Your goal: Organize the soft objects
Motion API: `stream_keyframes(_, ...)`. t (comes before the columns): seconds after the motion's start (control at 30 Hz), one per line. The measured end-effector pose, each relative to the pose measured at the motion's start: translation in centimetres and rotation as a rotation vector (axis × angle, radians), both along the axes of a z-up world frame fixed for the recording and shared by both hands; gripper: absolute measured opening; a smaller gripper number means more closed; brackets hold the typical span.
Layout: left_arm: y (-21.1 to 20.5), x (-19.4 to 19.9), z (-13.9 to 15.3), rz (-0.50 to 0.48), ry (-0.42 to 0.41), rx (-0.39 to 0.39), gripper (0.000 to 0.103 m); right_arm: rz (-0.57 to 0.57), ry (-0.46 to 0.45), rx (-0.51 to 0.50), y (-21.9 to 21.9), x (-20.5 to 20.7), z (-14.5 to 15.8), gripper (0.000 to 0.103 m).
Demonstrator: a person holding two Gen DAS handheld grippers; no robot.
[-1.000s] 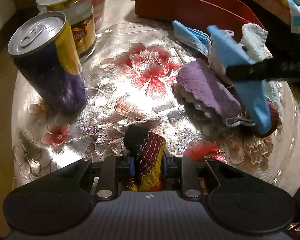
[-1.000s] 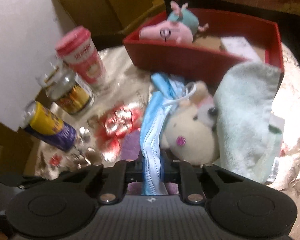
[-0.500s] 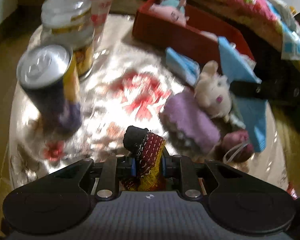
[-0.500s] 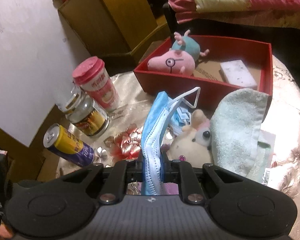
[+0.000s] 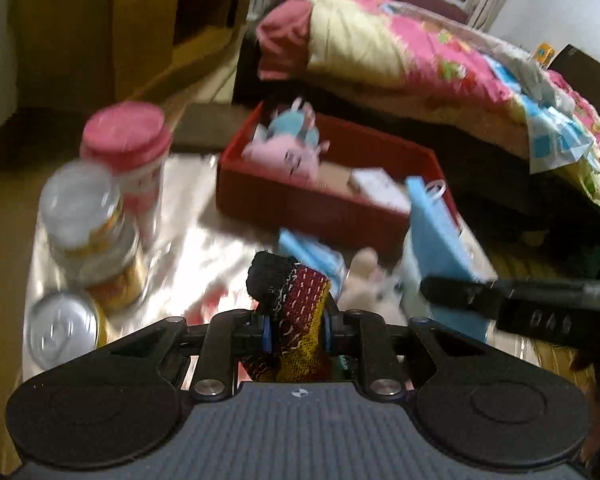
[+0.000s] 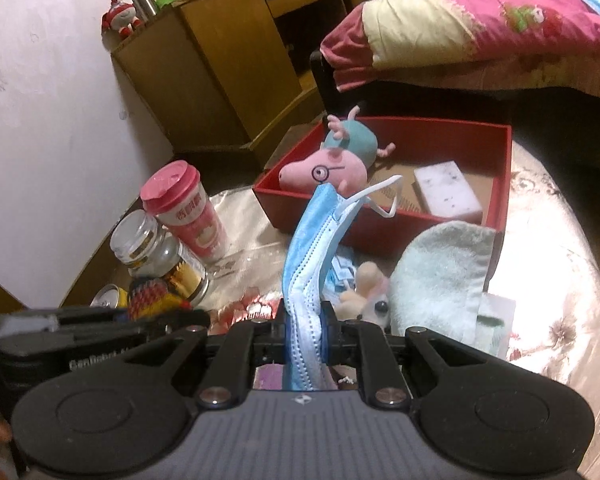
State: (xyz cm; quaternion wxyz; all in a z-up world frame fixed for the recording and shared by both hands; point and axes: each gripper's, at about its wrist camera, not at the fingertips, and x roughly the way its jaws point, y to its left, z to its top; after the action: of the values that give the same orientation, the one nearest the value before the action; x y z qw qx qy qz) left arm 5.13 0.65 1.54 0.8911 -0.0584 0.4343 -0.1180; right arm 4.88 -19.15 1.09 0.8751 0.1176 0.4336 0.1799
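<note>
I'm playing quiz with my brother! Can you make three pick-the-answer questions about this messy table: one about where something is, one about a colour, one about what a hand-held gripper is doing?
1. Where is the pink pig toy?
A. in the red box
B. on the bed
C. inside the jar

2. What colour is the cup's lid?
A. green
B. pink
C. black

3. What is the right hand-held gripper doing?
A. hanging open and empty
B. squeezing a can
C. pinching a blue face mask

Answers: 1 A, the pig lies within the box's walls. 2 B, the lid on the tall cup is pink. 3 C, the mask sticks up between its closed fingers.
</note>
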Motion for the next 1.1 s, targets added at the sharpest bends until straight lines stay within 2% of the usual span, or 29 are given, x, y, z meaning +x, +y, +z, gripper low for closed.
stream_keyframes(0.23, -1.7, 1.5, 1.7, -0.015, -0.099, 0.033, 0.021, -0.019, -0.086, -0.04, 0.0, -0.1, 1.2, 0.0)
stream_keyframes(0.63, -3.8, 3.6, 2.0, -0.047, -0.145, 0.068, 0.022, -0.051, -0.154, -0.04, -0.8, 0.3, 2.5, 0.0)
stream_keyframes(1.1, -4.9, 5.2, 2.9, -0.053, -0.197, 0.096, 0.022, -0.092, -0.268, -0.099, -0.9, 0.8, 4.0, 0.0)
